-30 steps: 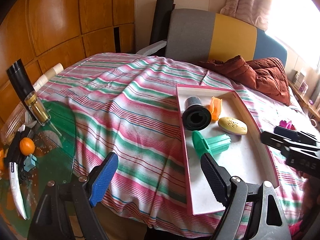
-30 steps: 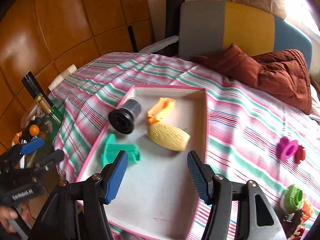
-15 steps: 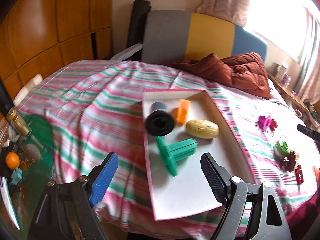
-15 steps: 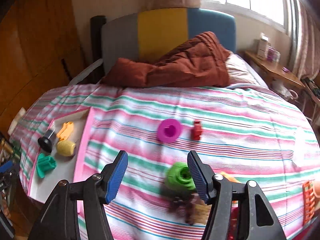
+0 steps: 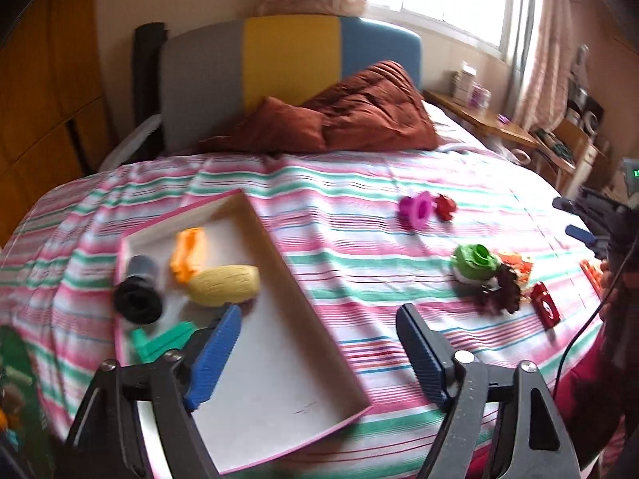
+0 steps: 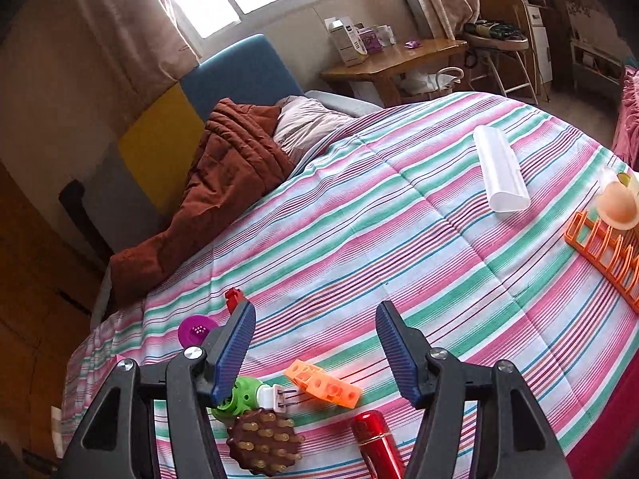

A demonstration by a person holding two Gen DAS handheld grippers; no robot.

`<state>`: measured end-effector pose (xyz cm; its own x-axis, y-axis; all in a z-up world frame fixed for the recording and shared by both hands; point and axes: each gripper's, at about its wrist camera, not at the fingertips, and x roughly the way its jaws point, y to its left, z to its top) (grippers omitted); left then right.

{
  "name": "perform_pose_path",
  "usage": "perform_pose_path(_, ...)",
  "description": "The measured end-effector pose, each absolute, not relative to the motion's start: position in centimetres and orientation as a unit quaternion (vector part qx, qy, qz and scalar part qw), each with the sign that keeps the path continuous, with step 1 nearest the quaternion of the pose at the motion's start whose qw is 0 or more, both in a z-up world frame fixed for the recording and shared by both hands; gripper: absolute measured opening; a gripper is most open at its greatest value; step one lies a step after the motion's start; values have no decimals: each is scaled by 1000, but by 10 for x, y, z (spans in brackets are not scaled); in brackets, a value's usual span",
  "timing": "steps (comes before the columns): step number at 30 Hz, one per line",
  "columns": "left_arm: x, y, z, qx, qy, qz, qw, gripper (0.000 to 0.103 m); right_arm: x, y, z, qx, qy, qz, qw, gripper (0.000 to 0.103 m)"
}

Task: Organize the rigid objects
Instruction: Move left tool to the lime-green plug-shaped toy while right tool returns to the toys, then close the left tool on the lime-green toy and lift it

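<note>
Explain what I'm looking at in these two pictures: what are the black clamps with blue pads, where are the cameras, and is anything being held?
Each clamp is a hand-held two-finger gripper carried by a person, with a camera looking along its fingers. One picture looks past the left gripper, whose jaws are closing on nothing above the pink-edged tray on the striped bedspread. The tray holds a yellow oval piece and other toys. The other looks past the right gripper, also empty, its jaws opening, over an orange block and a red cylinder.
</note>
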<state>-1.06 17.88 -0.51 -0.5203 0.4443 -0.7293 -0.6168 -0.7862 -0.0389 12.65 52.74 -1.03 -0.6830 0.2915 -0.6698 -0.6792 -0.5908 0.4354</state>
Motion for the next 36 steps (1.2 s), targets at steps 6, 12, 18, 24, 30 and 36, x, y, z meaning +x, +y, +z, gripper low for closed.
perform_pose_path(6, 2, 254, -29, -387, 203, 815, 381, 73, 124, 526, -12, -280, 352, 851, 272, 64)
perform_pose_path(12, 8, 316, -39, -322, 317, 782, 430, 84, 129, 533, -16, -270, 382, 843, 265, 64)
perform_pose_path(18, 2, 361, -54, -299, 376, 729, 489, 92, 130, 537, -19, -273, 397, 838, 255, 64)
perform_pose_path(24, -1, 396, -68, -270, 424, 690, 521, 96, 129, 541, -22, -276, 411, 833, 246, 64)
perform_pose_path(30, 0, 424, -79, -263, 443, 646, 564, 96, 130, 544, -25, -272, 428, 828, 241, 64)
perform_pose_path(36, -19, 435, -90, -349, 373, 647, 566, 58, 130, 547, -26, -271, 436, 824, 240, 64)
